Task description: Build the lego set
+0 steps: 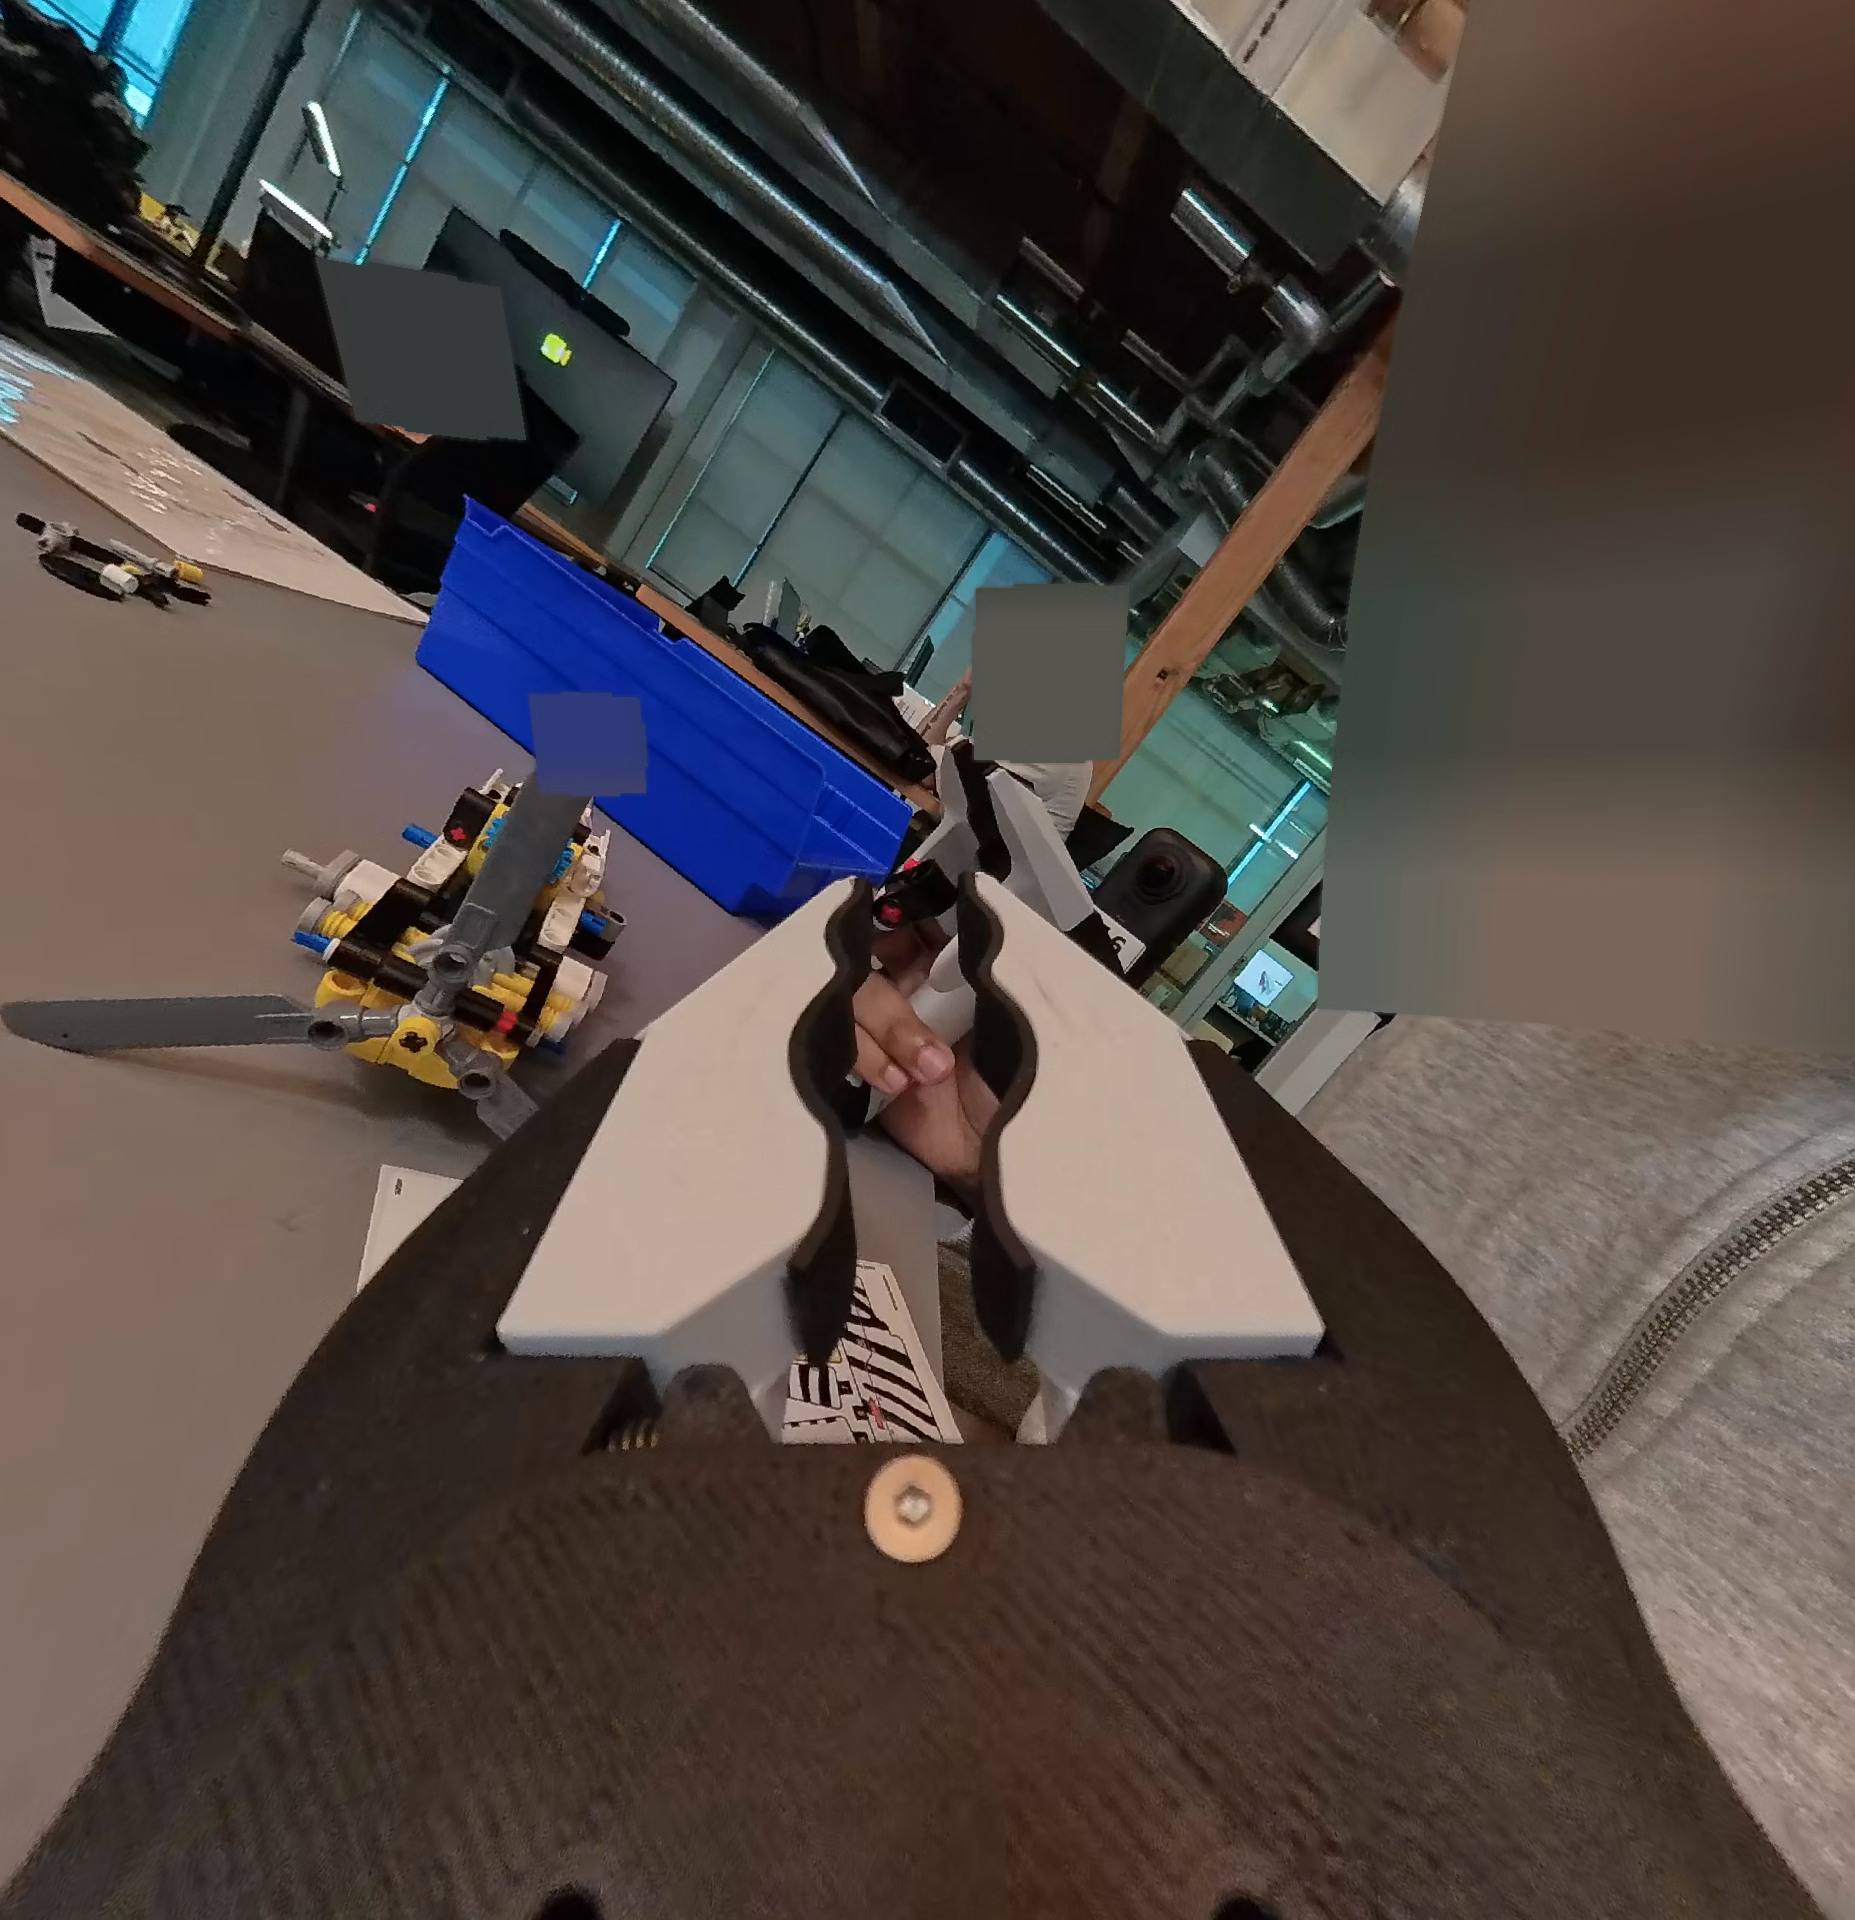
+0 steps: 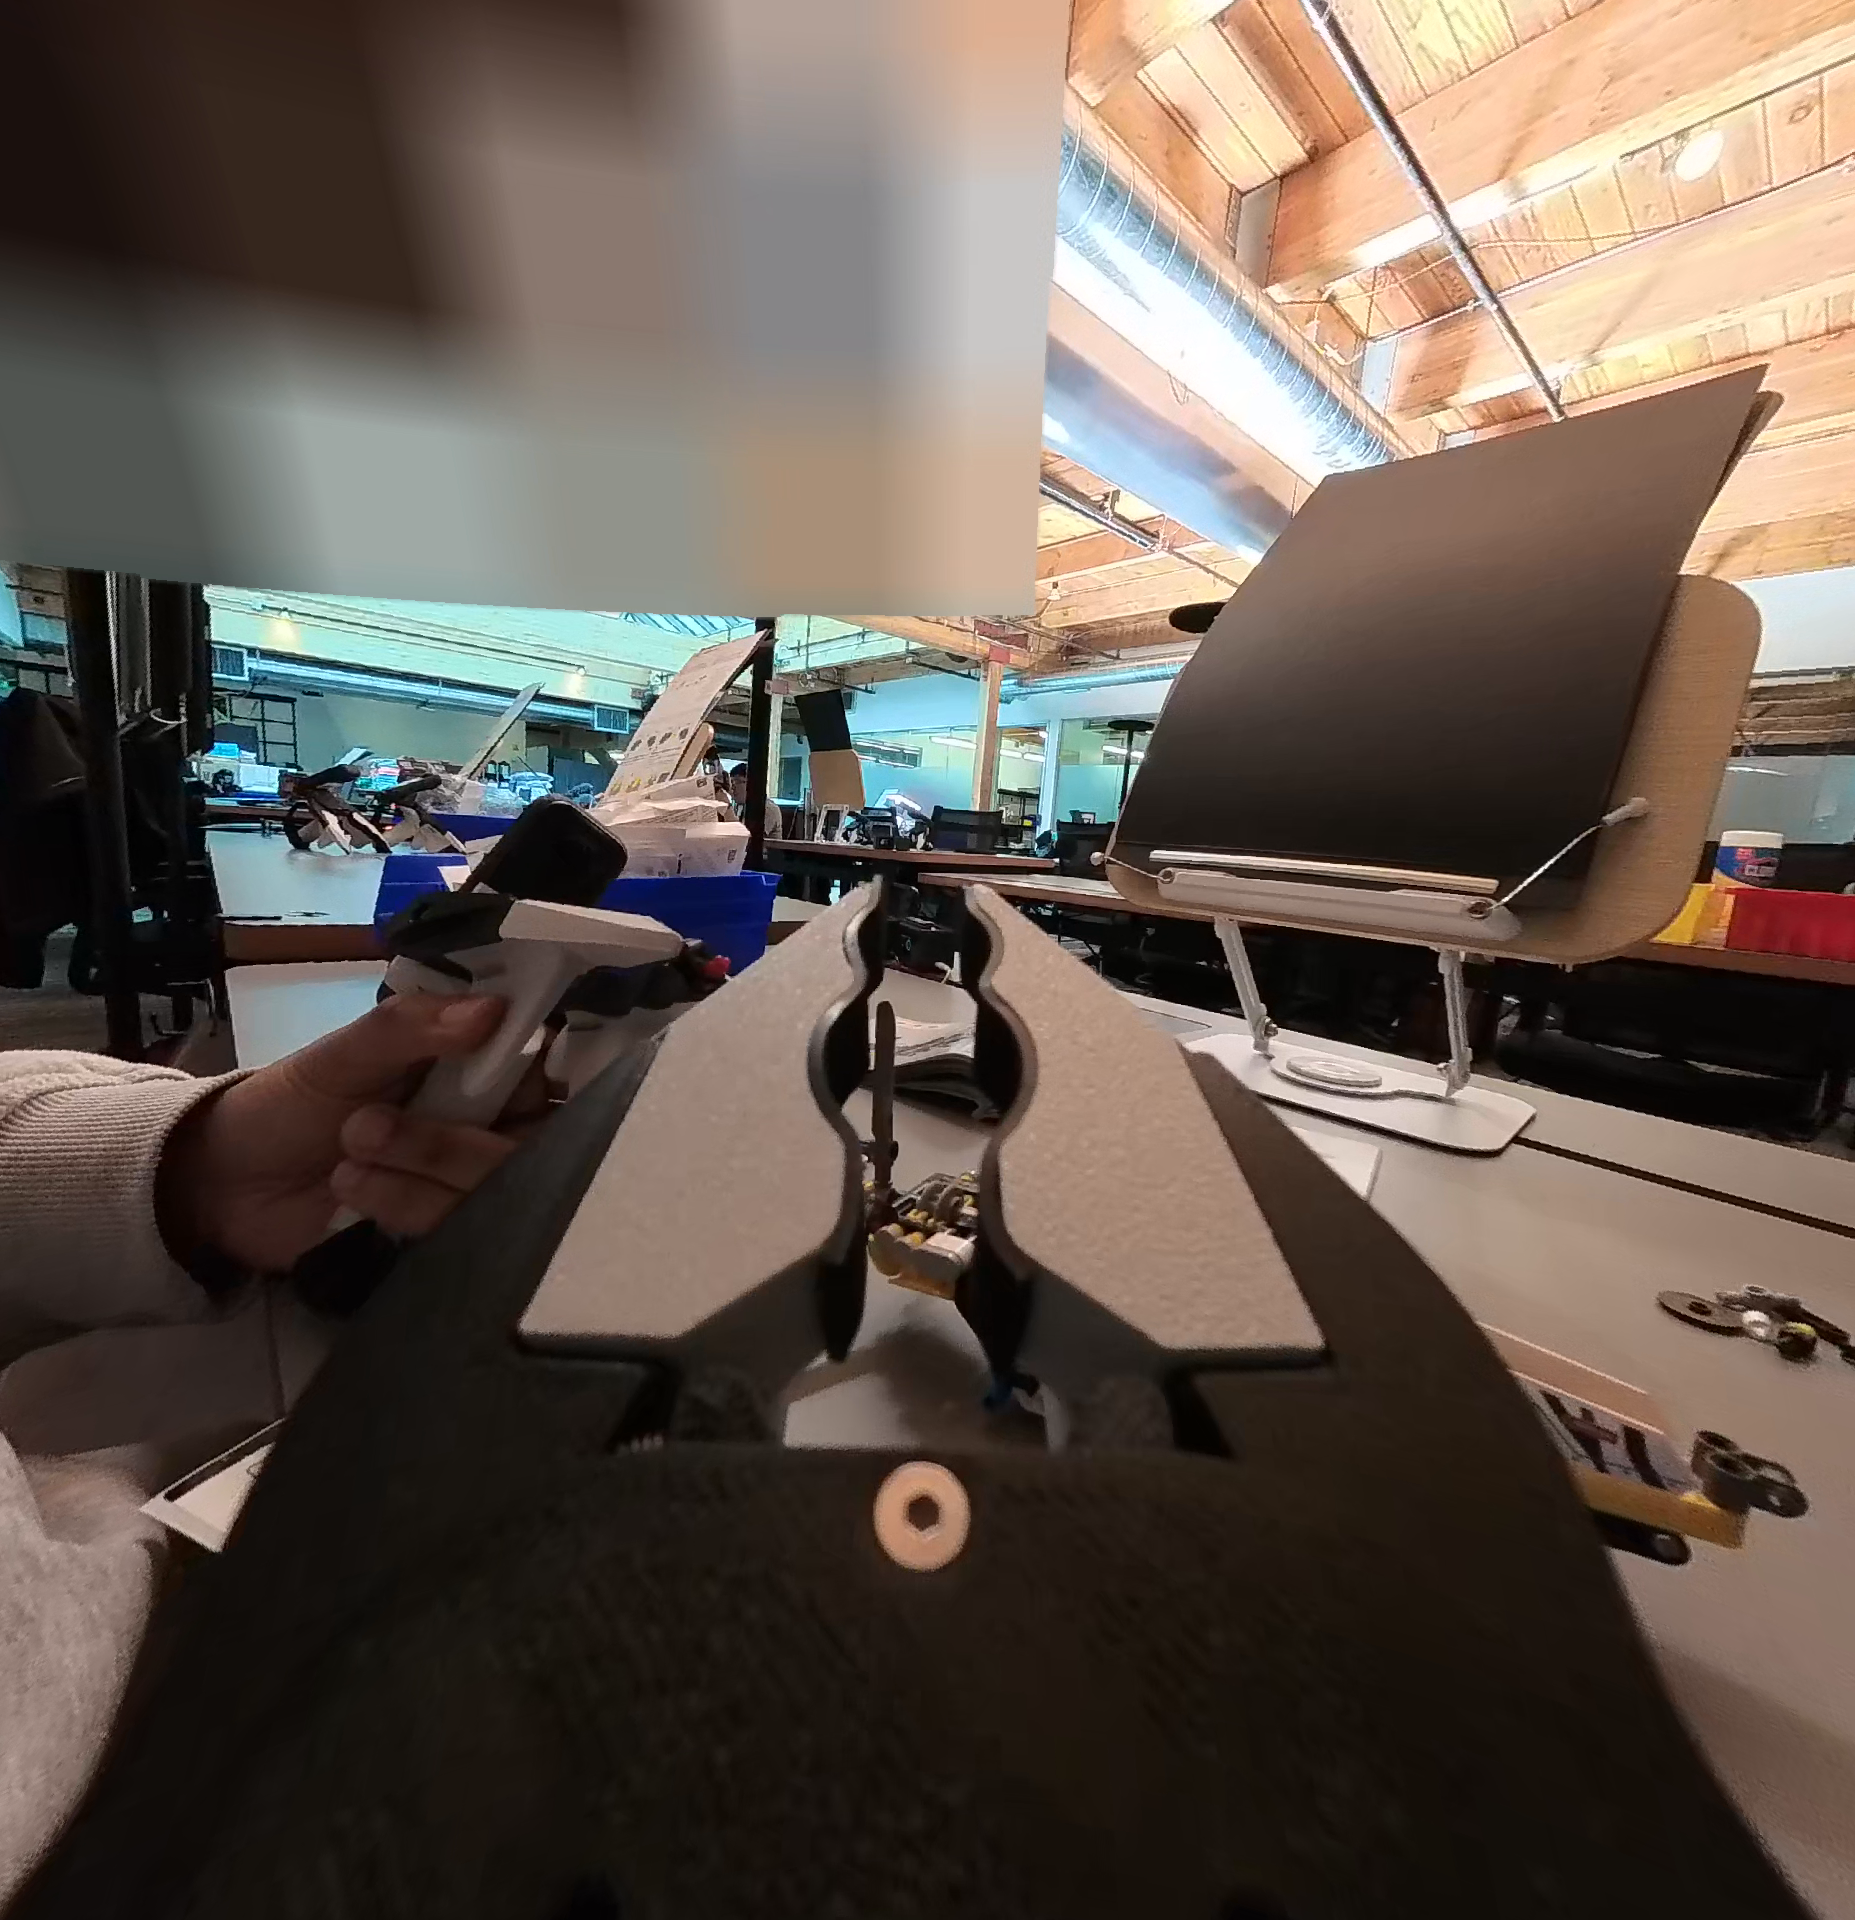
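While both grippers hang above it, the grey table [image 2: 1588, 1236] runs wide and mostly bare toward 3 o'clock in the right wrist view. Its far edge lies at 12 o'clock, behind a tilted book stand [image 2: 1629, 790] holding a dark sheet. In the left wrist view a blue bin [image 1: 684, 717] stands at 11 o'clock near the far edge, with open tabletop stretching to 9 o'clock. A pale instruction sheet [image 1: 185, 478] lies flat at 10 o'clock. A grey zipped garment [image 1: 1650, 1299] fills the 3 o'clock side.

The right gripper [image 2: 923, 899] has its jaws apart with nothing between them. The left gripper [image 1: 910, 888] also shows a narrow gap. A small black piece with a red mark [image 1: 905, 902] sits right at its tips, and whether they clamp it I cannot tell. A hand [image 2: 310, 1143] holds that gripper at 9 o'clock in the right wrist view.

The lego model [image 1: 455, 966], yellow, black and white with grey rotor blades, rests on the table at 9 o'clock of the left gripper, well clear of the bin. In the right wrist view it shows through the jaw gap.

A small dark assembly [image 1: 112, 566] lies beside the sheet's near edge. Loose black rings and pins [image 2: 1754, 1320] lie at 3 o'clock.
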`<state>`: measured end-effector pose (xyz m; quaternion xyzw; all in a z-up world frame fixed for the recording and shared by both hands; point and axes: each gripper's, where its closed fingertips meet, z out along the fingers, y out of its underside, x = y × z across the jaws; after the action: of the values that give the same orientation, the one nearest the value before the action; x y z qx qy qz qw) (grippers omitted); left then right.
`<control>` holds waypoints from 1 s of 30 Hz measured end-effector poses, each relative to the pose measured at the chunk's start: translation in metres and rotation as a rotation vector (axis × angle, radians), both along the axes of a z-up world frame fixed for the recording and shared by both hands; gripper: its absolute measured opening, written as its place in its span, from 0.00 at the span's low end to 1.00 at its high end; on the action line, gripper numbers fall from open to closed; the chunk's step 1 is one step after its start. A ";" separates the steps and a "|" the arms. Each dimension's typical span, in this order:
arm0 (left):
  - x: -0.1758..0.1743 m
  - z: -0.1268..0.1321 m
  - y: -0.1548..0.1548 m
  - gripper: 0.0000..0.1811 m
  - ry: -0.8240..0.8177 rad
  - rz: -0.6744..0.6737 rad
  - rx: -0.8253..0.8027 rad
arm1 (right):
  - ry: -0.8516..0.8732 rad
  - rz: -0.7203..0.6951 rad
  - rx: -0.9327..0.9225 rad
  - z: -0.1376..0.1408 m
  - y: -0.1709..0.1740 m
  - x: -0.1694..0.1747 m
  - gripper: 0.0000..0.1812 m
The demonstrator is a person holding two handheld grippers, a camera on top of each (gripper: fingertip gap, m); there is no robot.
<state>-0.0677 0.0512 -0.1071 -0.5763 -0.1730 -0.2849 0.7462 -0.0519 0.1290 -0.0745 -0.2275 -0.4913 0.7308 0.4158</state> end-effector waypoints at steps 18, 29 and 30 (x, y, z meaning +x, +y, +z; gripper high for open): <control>-0.002 -0.002 0.001 0.07 -0.015 -0.001 -0.006 | 0.001 -0.007 0.000 0.000 0.000 0.000 0.06; -0.002 -0.002 0.001 0.07 -0.018 -0.004 -0.007 | 0.003 -0.008 0.002 0.000 0.000 0.001 0.06; -0.001 -0.002 0.001 0.07 -0.019 -0.005 -0.007 | 0.004 -0.008 0.003 -0.001 0.000 0.001 0.06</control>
<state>-0.0691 0.0523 -0.1089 -0.5766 -0.1794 -0.2917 0.7418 -0.0505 0.1288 -0.0751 -0.2273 -0.4909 0.7287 0.4200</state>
